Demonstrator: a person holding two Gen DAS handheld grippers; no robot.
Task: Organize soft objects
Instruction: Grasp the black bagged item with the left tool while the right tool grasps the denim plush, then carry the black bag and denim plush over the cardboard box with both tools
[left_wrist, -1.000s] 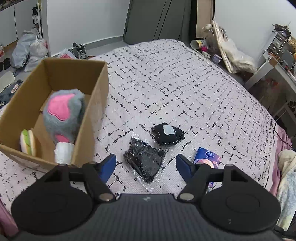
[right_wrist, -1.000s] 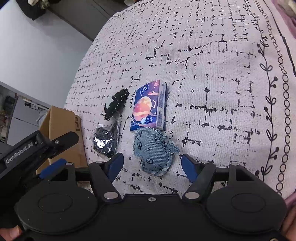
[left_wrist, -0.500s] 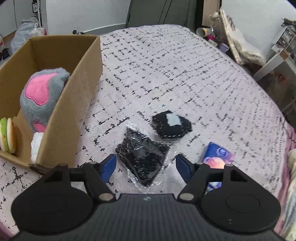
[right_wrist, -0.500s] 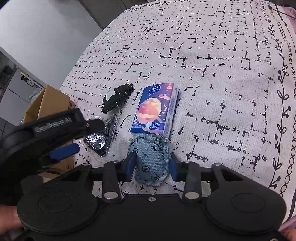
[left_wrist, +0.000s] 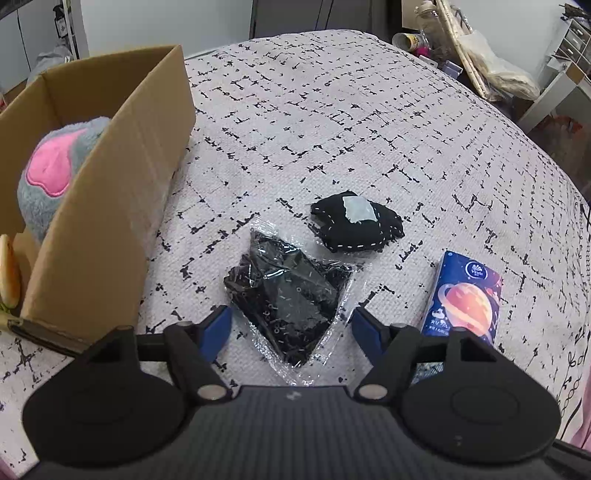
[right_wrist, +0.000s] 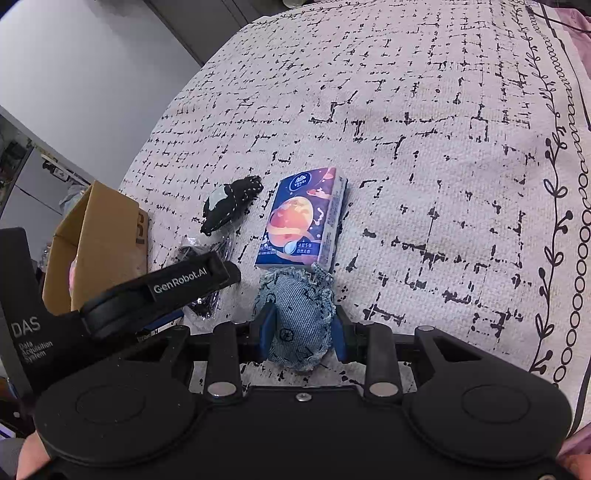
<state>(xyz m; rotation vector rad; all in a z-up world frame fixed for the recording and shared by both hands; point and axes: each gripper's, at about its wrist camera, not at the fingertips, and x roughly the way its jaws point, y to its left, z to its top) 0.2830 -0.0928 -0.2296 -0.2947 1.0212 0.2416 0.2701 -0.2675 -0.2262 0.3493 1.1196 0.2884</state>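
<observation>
Three loose items lie on the white bedspread (left_wrist: 332, 110) with its black dash pattern in the left wrist view: one clear plastic bag of small black pieces (left_wrist: 286, 295), one black stitched fabric pouch with a pale patch (left_wrist: 356, 227), and one blue tissue pack printed with an orange planet (left_wrist: 463, 299). The left gripper (left_wrist: 291, 325) hangs over the bag with its blue pads apart, one on each side of the bag's near end and touching nothing; its jaws have just been closing slightly. One open brown cardboard box (left_wrist: 110, 206) stands to the left on the bed. Inside it sit one grey plush toy with a pink patch (left_wrist: 55, 177) and one burger-shaped soft toy (left_wrist: 9, 273) at the picture's edge.

One frayed blue denim pouch (right_wrist: 299, 317) fills the centre of the right wrist view, clamped between the pads of the right gripper (right_wrist: 301, 332), which has just closed on it. The pouch rests on the bedspread, its far edge touching the tissue pack. Beyond lie the black stitched pouch and the plastic bag, the latter partly hidden behind the left gripper. The cardboard box stands at far left.
</observation>
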